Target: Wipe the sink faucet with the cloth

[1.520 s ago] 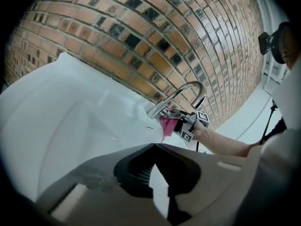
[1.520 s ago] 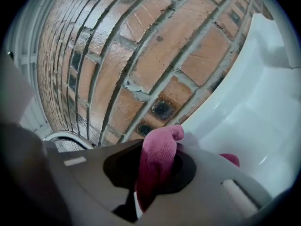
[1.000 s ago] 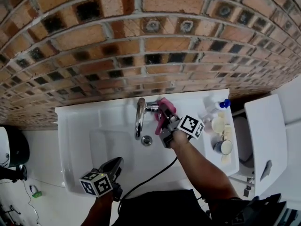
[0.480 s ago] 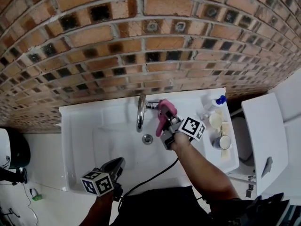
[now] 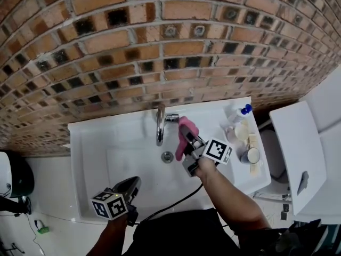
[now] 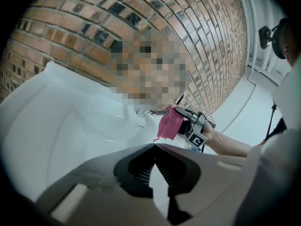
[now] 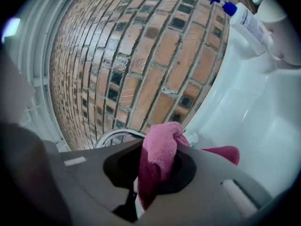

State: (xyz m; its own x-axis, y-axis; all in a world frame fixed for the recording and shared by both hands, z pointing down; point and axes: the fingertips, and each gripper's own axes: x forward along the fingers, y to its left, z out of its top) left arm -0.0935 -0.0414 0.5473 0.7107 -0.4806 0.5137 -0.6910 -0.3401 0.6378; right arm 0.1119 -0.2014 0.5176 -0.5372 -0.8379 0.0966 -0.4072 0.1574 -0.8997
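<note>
Pink cloth (image 5: 187, 130) sits clamped in the right gripper (image 5: 186, 145) just beside the faucet (image 5: 159, 127) (left gripper (image 5: 132, 184), jaws together, holds nothing).

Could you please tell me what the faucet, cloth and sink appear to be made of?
Faucet: probably chromed metal, mirror-bright with sharp highlights. Cloth: pink microfibre or terry by its fuzzy nap. Sink: glossy white, ceramic or plastic; the look leaves that open.

Grey left gripper (image 5: 132, 182), right gripper (image 5: 185, 139), marker cubes (image 5: 109, 205), seemingly black cable (image 5: 176, 197)
</note>
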